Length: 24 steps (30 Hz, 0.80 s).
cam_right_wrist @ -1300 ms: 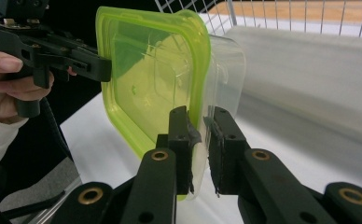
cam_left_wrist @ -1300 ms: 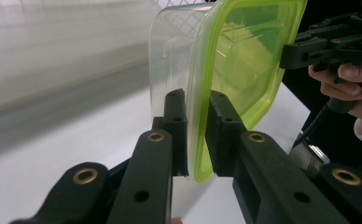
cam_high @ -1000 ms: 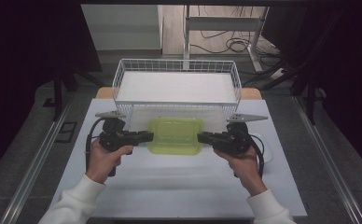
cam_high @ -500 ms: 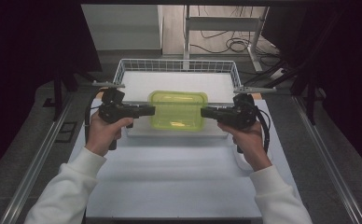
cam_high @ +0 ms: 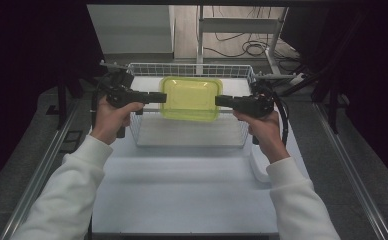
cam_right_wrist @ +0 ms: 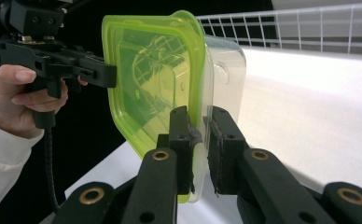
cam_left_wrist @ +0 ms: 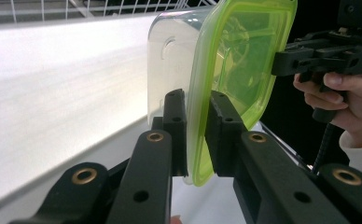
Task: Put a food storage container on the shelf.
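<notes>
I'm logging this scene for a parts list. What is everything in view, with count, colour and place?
container: one, clear with a green lid, held in the air over the basket, gripped at both short ends
basket: one, white wire, at the far side of the table
table: one, white top, under the basket
cables: several, dark, on the floor beyond the table
left gripper: one, black, shut on the container's left rim
right gripper: one, black, shut on the container's right rim
hands: two, in white sleeves, each holding a gripper
</notes>
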{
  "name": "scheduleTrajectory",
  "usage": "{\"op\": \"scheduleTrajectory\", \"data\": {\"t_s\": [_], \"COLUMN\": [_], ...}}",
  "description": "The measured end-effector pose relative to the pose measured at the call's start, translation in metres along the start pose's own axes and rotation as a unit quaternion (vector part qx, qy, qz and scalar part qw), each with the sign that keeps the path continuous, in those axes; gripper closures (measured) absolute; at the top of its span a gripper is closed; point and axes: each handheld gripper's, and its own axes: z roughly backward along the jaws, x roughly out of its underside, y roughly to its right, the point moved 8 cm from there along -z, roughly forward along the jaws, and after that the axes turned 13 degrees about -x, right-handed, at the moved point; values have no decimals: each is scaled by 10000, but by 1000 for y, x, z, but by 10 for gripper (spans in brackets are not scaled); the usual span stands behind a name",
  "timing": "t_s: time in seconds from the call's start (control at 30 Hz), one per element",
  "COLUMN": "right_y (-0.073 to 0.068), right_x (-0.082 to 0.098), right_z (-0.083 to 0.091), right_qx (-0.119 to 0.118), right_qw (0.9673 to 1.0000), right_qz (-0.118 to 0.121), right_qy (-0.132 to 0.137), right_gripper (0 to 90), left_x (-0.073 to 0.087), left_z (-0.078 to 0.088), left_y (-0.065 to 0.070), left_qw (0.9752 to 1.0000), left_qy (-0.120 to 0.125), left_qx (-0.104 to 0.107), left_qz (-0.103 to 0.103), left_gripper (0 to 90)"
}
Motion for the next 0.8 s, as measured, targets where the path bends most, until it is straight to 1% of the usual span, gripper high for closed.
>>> {"op": "scheduleTrajectory", "data": {"t_s": [0.03,0.07,0.1,0.17,0.23,0.3,0.33,0.37,0.4,0.43,0.47,0.5,0.53,0.57,0.63,0.67,0.7,0.77,0.8], "right_y": [1,1,4,5,9,14,19,22,25,33,33,35,41,44,46,48,52,53,56], "right_x": [-4,-4,-10,-12,-17,-20,-22,-23,-23,-24,-24,-24,-23,-22,-22,-22,-21,-21,-20], "right_z": [0,0,0,-1,-2,-3,-5,-6,-7,-12,-12,-13,-17,-19,-20,-21,-23,-23,-25], "right_qx": [-1,-1,14,21,35,43,3,-29,-67,-124,-124,-121,-68,-47,-33,-21,3,6,1], "right_qw": [10000,10000,10000,10000,10000,9999,9998,9997,9995,9989,9989,9986,9980,9976,9972,9971,9965,9963,9957], "right_qz": [-5,-5,17,9,-40,-95,-189,-232,-291,-442,-442,-510,-631,-687,-734,-754,-831,-850,-913], "right_qy": [10,10,27,31,16,8,11,22,40,42,42,15,-64,-94,-105,-110,-130,-138,-142], "right_gripper": [801,801,802,802,802,803,804,804,804,804,804,804,804,804,804,804,804,804,804], "left_x": [-4,-4,-9,-11,-15,-17,-18,-18,-19,-19,-19,-18,-17,-17,-16,-16,-16,-15,-15], "left_z": [-2,-2,-4,-6,-10,-16,-18,-19,-23,-28,-28,-32,-34,-37,-40,-42,-45,-46,-49], "left_y": [-2,-2,-4,-6,-10,-15,-17,-19,-23,-30,-30,-34,-36,-38,-42,-43,-45,-47,-49], "left_qw": [10000,10000,10000,10000,9999,9997,9996,9994,9991,9985,9985,9980,9978,9976,9973,9968,9962,9961,9955], "left_qy": [18,18,13,6,-13,-65,-95,-101,-121,-180,-180,-230,-260,-283,-313,-336,-384,-418,-428], "left_qx": [7,7,35,46,74,121,134,154,177,186,186,201,194,196,196,202,219,213,227], "left_qz": [22,22,62,82,126,219,228,278,366,481,481,547,569,598,639,694,748,749,812], "left_gripper": [795,795,795,795,796,796,796,796,796,798,798,798,799,799,799,799,799,800,800]}}
